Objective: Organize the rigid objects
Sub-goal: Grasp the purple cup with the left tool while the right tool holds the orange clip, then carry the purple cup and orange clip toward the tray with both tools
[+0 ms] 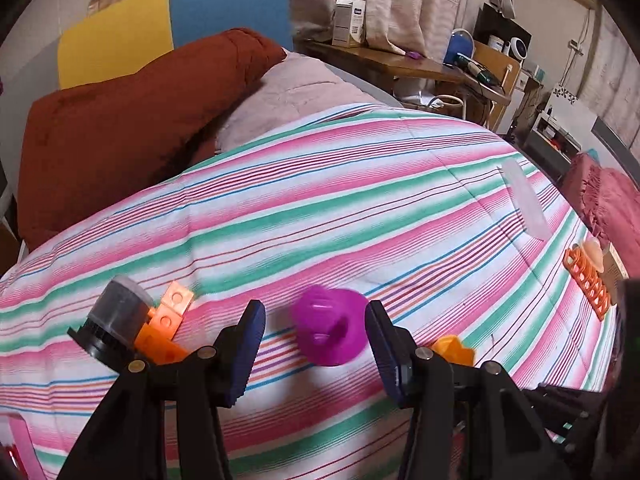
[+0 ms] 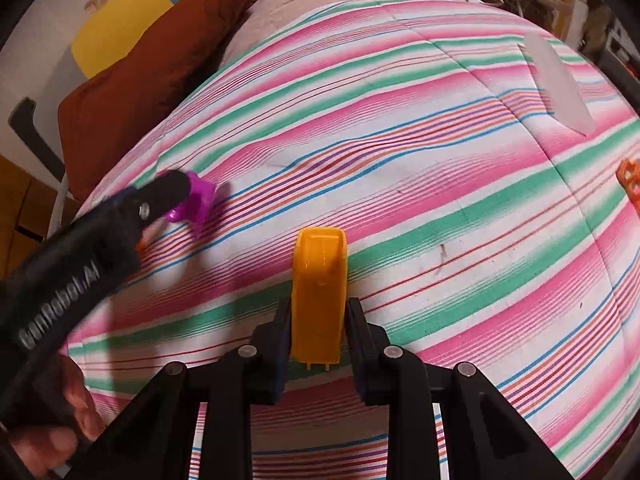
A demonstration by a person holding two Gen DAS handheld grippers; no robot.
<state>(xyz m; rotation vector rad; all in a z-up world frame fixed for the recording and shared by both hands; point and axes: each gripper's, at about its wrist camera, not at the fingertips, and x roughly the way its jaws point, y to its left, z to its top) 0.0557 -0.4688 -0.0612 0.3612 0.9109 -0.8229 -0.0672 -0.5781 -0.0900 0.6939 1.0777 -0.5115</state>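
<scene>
Nearest the right wrist camera, the right gripper (image 2: 319,320) is clamped on a yellow-orange plastic piece (image 2: 319,292), its pads pressing both long sides so the piece stands up from between the jaws above the striped bedspread (image 2: 440,200). The left gripper (image 1: 315,334) has its jaws apart, and a purple plastic piece (image 1: 329,324) lies on the bedspread between them; the blue pads (image 1: 250,344) do not appear to press on it yet, though blur makes the gap on the right side hard to judge. From the right wrist view the same gripper is seen from the side, reaching down to the purple piece with a hand (image 2: 52,420) on its grip. Just left of the left gripper sit a dark cylinder with a black ribbed base (image 1: 112,320) and some orange brackets (image 1: 168,320), touching one another. Farther off, an orange rack (image 1: 588,280) lies near the right edge of the bed, and a translucent flat piece (image 1: 524,204) lies beyond it. The step in hand seems to be picking up the purple piece while the other is carried; the next move calls for closing squarely on it, without pushing it into the soft cover.
</scene>
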